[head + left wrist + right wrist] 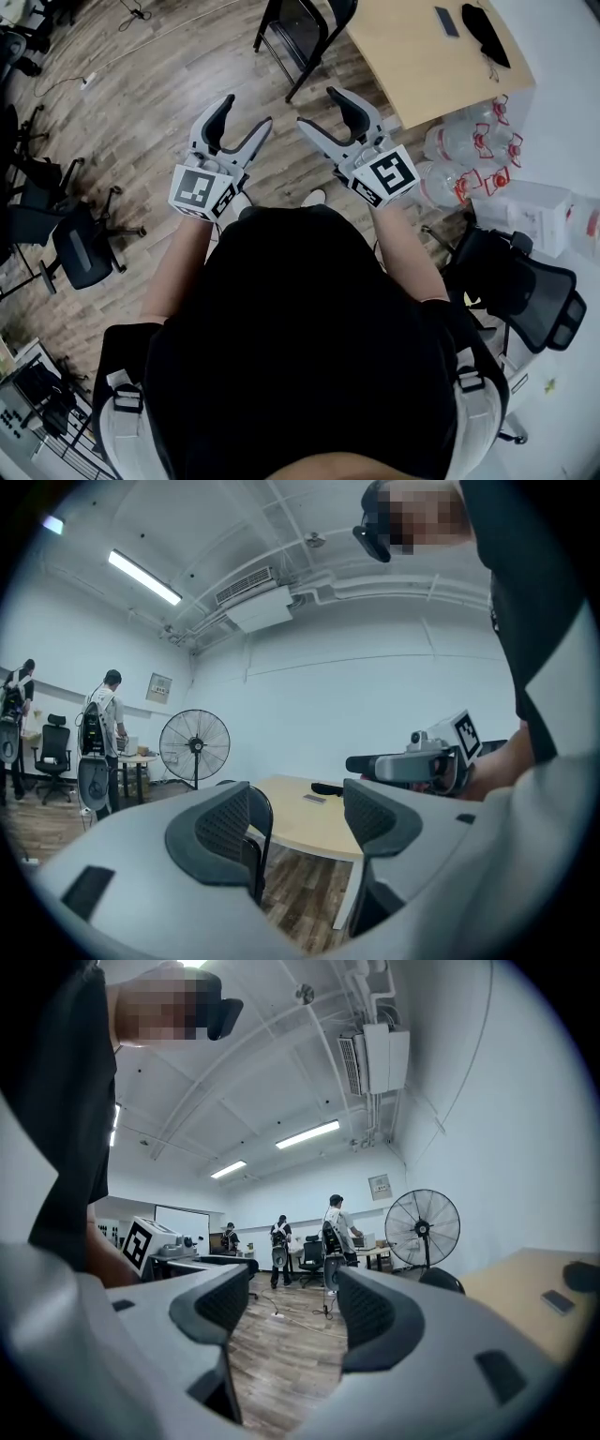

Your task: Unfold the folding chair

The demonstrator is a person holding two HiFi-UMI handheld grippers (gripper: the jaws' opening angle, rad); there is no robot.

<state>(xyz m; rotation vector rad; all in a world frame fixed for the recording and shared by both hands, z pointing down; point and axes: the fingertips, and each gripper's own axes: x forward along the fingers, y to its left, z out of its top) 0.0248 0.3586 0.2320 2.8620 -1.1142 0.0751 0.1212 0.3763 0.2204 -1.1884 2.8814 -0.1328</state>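
Head view: the grey left claw and grey right claw are held level at mid-frame, both wide open and empty. One black metal-framed folding chair stands at upper centre, beside the light wooden table.
Left gripper view: jaws apart, gripping nothing, with the chair beyond them.
Right gripper view: jaws apart, with only the brown plank floor between them.

I can read no words or numbers: my left cube and right cube bear only square patterns, and the wall plaque by the fan is too small to read.
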